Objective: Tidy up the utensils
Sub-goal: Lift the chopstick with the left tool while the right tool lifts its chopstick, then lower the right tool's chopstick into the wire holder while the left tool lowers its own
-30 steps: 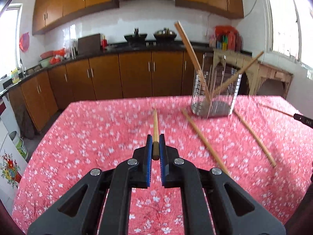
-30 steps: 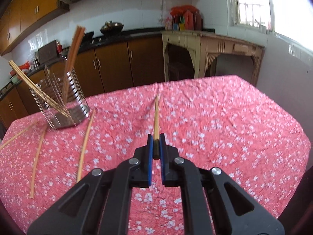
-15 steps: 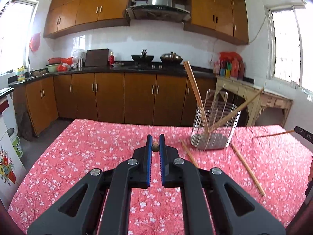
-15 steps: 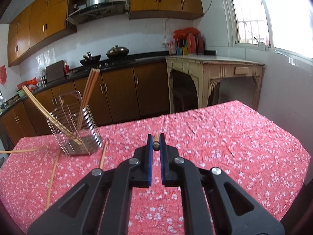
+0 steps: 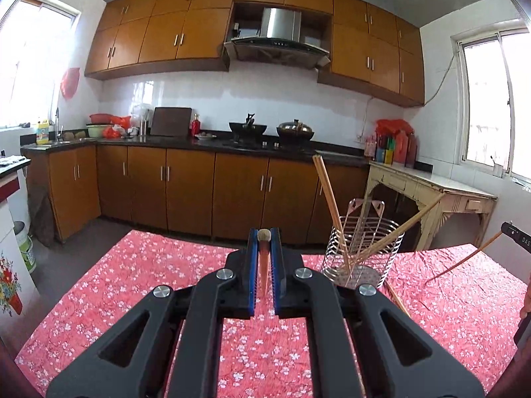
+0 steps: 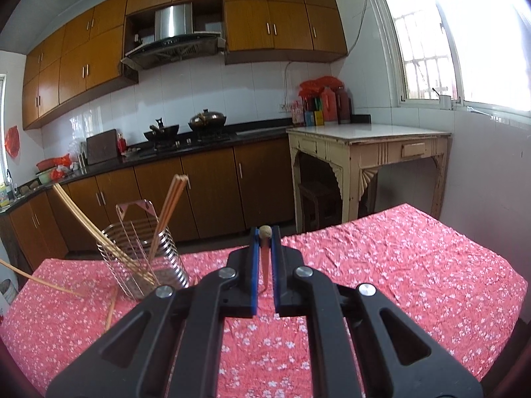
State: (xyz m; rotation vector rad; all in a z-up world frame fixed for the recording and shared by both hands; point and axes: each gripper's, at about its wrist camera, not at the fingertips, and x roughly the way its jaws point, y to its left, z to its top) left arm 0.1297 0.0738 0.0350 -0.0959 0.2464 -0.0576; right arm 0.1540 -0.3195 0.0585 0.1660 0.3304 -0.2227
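While both tongs are pinching one chopstick each, standing almost straight up, the wire holder (image 5: 361,252) is sitting on the counter (image 5: 132,285) at two o'clock from the left tongs (image 5: 264,255) and at ten o'clock from the right tongs (image 6: 264,252).

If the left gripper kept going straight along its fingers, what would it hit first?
Nothing close, it seems. The left gripper, shut on a chopstick, points over the table's far edge toward the brown cabinets; the wire holder sits to its right, though depth is unclear.
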